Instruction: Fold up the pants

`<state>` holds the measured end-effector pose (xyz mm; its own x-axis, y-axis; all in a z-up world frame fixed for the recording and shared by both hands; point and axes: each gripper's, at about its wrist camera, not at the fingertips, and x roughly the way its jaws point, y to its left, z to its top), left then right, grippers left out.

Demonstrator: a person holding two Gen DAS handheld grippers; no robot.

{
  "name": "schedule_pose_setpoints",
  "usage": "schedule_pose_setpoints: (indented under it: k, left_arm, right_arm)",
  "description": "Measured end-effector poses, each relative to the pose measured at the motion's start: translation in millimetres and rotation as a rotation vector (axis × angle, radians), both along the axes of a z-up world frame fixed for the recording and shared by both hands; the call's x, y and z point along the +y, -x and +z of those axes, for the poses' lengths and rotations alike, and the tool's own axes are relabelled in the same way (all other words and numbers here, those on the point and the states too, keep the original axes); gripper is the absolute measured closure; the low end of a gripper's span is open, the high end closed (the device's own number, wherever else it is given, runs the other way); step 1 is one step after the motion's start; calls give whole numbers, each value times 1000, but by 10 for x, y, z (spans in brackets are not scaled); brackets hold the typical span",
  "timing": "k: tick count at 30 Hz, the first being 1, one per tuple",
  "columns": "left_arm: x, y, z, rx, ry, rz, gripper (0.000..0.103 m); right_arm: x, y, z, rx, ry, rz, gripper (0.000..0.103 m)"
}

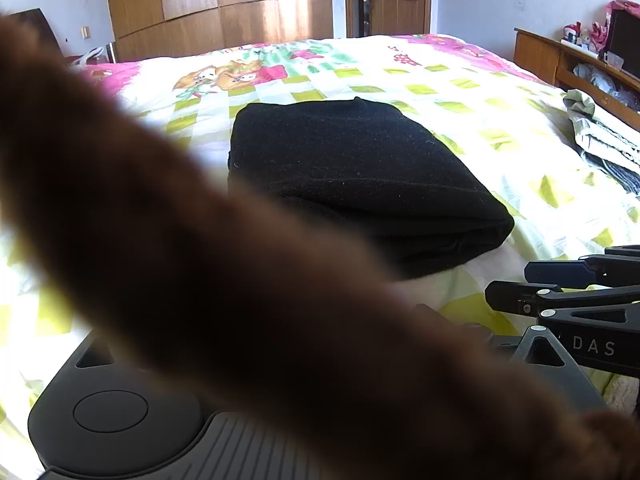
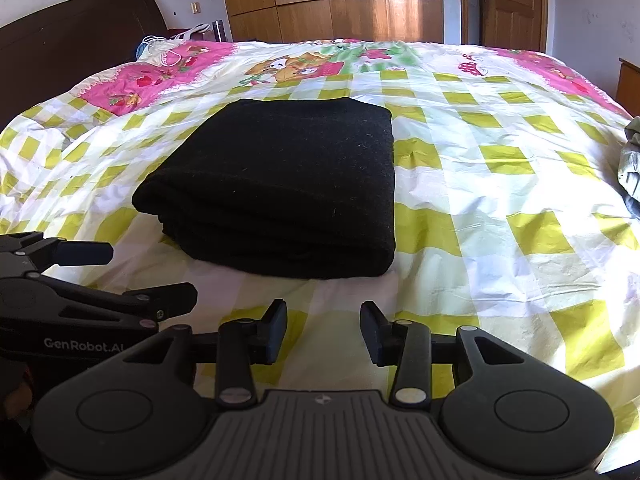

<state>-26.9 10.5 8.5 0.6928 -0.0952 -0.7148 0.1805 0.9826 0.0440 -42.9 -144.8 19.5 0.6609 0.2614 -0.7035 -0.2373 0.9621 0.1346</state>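
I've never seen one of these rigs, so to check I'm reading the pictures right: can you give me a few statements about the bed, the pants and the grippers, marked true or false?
1. The black pants lie folded in a stack on the checked bedspread. True.
2. The right gripper is clamped on the pants. False: its jaws are apart with nothing between them, short of the stack.
3. The left gripper is beside the right one, off the pants. True.
4. The bedspread is plain white. False: it has green checks and pink cartoon panels.
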Motion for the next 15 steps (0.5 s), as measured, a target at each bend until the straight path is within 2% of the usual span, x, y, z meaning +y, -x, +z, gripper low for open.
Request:
schedule_pose_setpoints:
  k: [15]
  left_arm:
    - [-4,-10,-12,11,3,-1,2]
  right_arm:
    - [11,5,2,-1,6,6,48]
